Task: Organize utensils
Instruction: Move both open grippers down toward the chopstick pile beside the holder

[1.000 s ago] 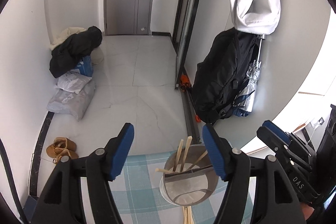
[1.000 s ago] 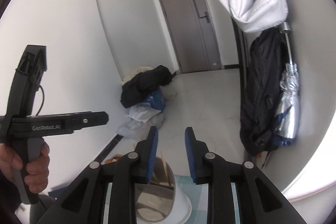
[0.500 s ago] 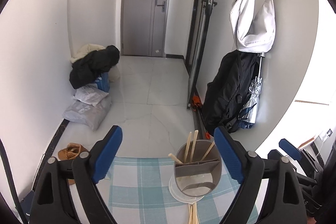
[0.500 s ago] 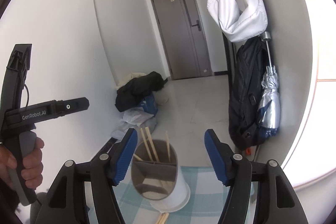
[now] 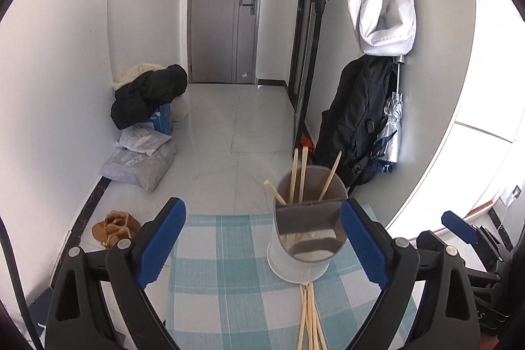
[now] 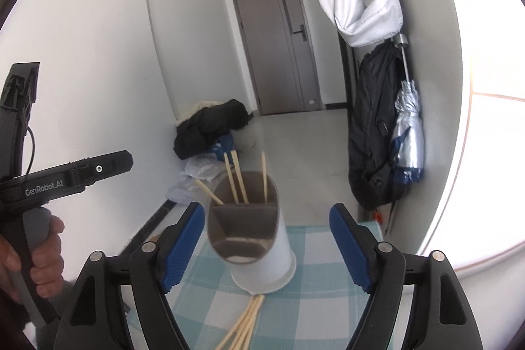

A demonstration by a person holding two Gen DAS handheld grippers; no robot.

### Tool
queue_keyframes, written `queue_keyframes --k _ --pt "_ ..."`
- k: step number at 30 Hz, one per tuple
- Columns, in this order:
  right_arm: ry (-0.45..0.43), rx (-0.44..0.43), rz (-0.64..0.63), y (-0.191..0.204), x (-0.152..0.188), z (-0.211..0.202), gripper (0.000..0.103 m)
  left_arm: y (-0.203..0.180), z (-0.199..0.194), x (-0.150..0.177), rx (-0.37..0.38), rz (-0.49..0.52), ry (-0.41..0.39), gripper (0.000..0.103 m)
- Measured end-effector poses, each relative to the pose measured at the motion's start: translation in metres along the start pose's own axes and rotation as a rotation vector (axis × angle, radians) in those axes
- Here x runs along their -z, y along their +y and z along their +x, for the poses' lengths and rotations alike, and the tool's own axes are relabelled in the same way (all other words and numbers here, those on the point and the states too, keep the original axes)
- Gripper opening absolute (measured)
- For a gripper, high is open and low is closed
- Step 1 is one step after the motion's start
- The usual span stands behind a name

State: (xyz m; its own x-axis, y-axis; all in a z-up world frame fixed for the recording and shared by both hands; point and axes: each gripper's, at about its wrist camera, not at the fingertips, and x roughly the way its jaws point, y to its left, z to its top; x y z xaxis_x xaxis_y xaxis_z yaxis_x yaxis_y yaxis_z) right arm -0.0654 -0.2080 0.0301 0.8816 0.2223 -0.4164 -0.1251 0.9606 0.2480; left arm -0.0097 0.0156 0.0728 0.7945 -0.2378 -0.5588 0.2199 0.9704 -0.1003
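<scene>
While each hand-held gripper [image 5: 262,238] [image 6: 265,246] gapes wide, the holder [image 5: 306,228] stands near the cloth's [image 5: 223,281] far edge.

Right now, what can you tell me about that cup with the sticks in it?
The cup is white outside and grey inside, probably plastic, with a grey divider splitting it into compartments. It stands upright on the blue checked cloth. Four wooden chopsticks lean in its back compartment. More chopsticks lie on the cloth at its base. Neither pair of tongs touches it.
</scene>
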Motion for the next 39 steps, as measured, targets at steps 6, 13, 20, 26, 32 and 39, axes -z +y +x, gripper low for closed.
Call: queue_keyframes --k 6,13,20,26,32,39 --pt "0.051 0.018 0.004 -0.001 0.029 0.003 0.08 0.014 0.004 0.036 -0.007 -0.083 -0.033 0.093" --pt "0.149 0.044 0.009 -0.002 0.062 0.019 0.08 0.02 0.037 0.066 0.019 -0.12 0.088 0.092" --pt "0.262 0.03 0.021 -0.004 0.084 0.038 0.08 0.022 0.06 0.08 0.02 -0.134 0.18 0.092" --pt "0.389 0.04 -0.009 -0.003 0.104 0.061 0.08 0.029 0.071 0.087 0.002 -0.153 0.235 0.092" --pt "0.506 0.051 -0.074 0.002 0.12 0.092 0.077 0.049 0.08 0.084 -0.017 -0.211 0.263 0.092" --pt "0.582 0.074 -0.075 0.004 0.132 0.133 0.053 0.07 0.089 0.086 -0.058 -0.286 0.299 0.092"
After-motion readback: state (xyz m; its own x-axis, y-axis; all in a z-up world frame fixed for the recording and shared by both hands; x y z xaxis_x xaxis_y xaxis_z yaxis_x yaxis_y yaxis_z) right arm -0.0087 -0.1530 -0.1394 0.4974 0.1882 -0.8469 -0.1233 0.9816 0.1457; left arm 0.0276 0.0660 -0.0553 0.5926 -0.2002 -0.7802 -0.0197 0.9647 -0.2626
